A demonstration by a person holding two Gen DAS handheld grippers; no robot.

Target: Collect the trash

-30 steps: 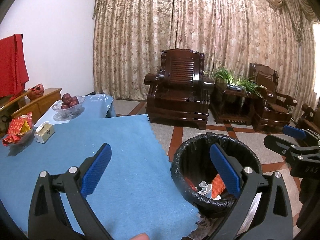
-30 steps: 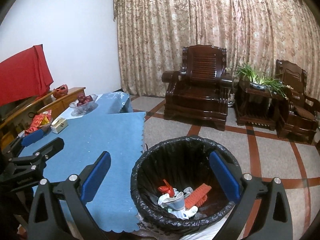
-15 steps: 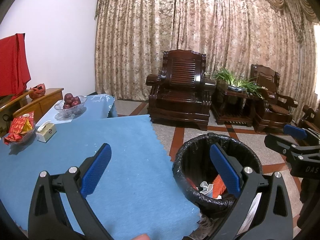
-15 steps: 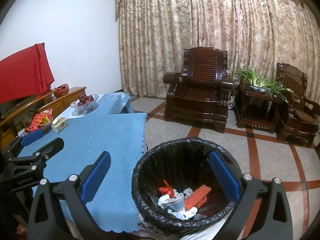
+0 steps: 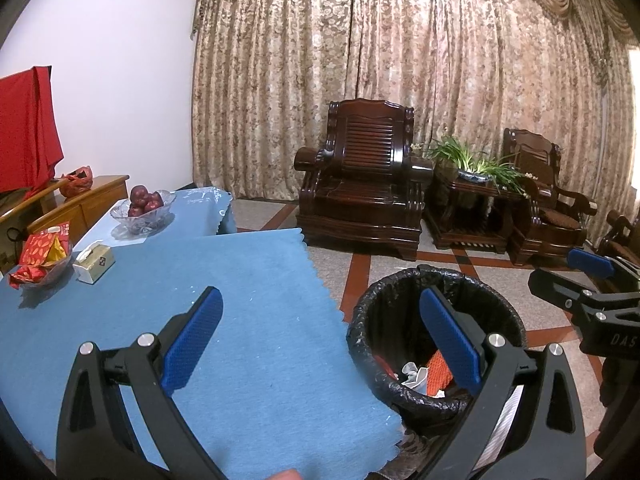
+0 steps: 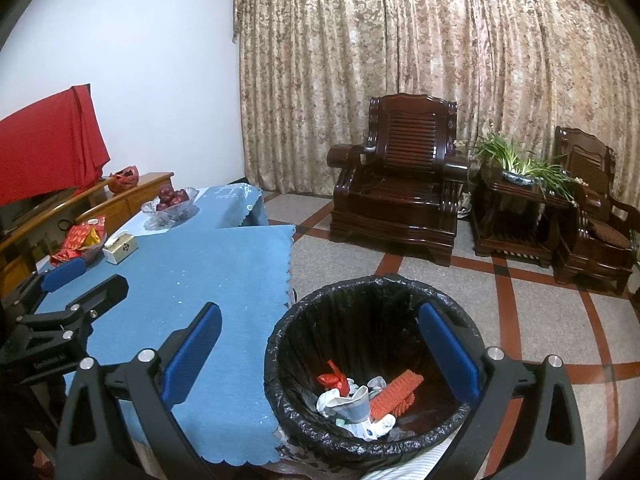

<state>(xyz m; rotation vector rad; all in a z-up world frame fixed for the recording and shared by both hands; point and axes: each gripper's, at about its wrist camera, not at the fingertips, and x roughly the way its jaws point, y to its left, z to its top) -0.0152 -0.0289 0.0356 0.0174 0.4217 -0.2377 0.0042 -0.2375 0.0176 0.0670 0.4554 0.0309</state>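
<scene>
With both my left gripper [image 5: 320, 336] and my right gripper [image 6: 320, 352] empty, jaws wide apart, and the trash [image 6: 360, 396] lying in the black-lined bin [image 6: 280, 360] beside the blue table [image 5: 248, 280], I fear a careless swing could tip the bin over.

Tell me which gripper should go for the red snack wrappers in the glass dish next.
Left, probably. The left gripper hangs open over the blue tablecloth, on the side of the wrappers. The right gripper, also open, hangs over the bin.
</scene>
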